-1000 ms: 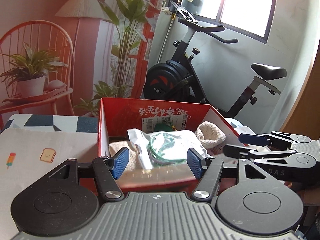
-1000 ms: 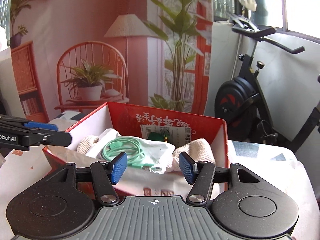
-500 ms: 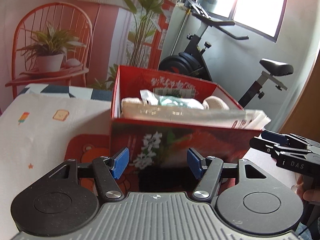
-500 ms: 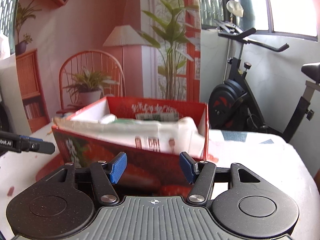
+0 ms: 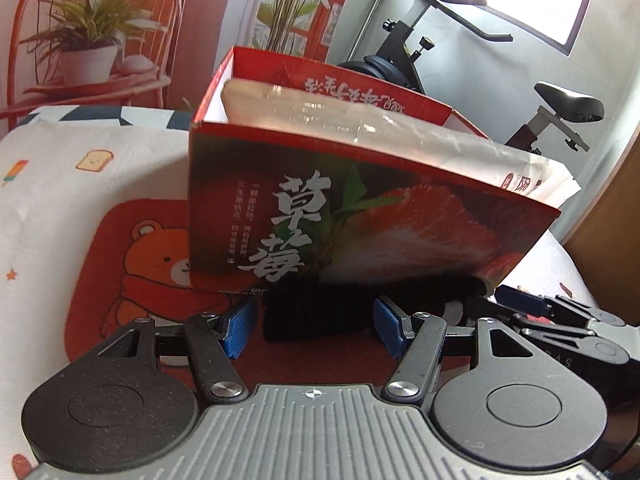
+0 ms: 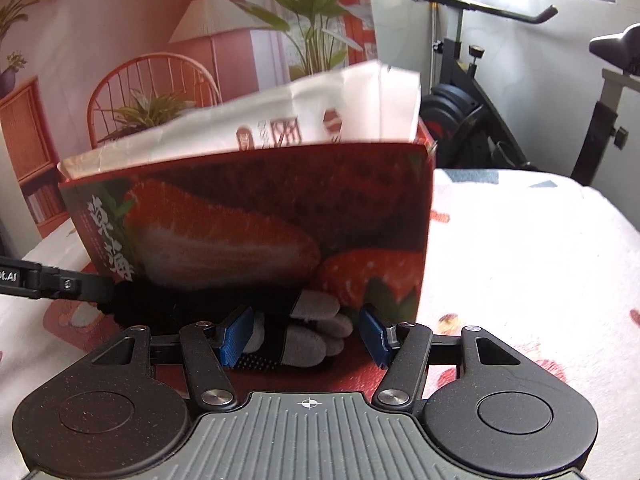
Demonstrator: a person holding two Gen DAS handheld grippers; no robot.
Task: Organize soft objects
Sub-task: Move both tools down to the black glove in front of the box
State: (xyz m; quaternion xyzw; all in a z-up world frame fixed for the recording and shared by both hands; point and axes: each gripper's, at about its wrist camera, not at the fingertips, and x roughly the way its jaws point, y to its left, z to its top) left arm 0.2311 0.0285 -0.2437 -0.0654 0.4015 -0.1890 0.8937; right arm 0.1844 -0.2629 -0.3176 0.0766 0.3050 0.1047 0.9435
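Note:
A red strawberry-print box (image 5: 360, 216) (image 6: 260, 220) stands on the table, and a white plastic bag (image 5: 460, 152) (image 6: 304, 116) sticks out over its rim. At the foot of its near wall lies a black glove (image 5: 320, 312) with grey fingertips (image 6: 316, 320). In the left wrist view my left gripper (image 5: 315, 324) is open, low over the table, its blue pads on either side of the glove's dark end. In the right wrist view my right gripper (image 6: 302, 334) is open around the grey finger ends, with a gap at the right pad. Each view shows the other gripper (image 5: 560, 320) (image 6: 40, 280) at its edge.
The box and glove rest on an orange bear mat (image 5: 132, 264) over a white printed tablecloth (image 6: 520, 248). An exercise bike (image 5: 460, 40) stands behind the table, beside a backdrop with a chair and plants. A wooden panel (image 5: 608, 200) rises at the right.
Both grippers have come down from above the box's opening to table level in front of it. The box's contents have dropped out of sight and the glove has come into view between the fingers.

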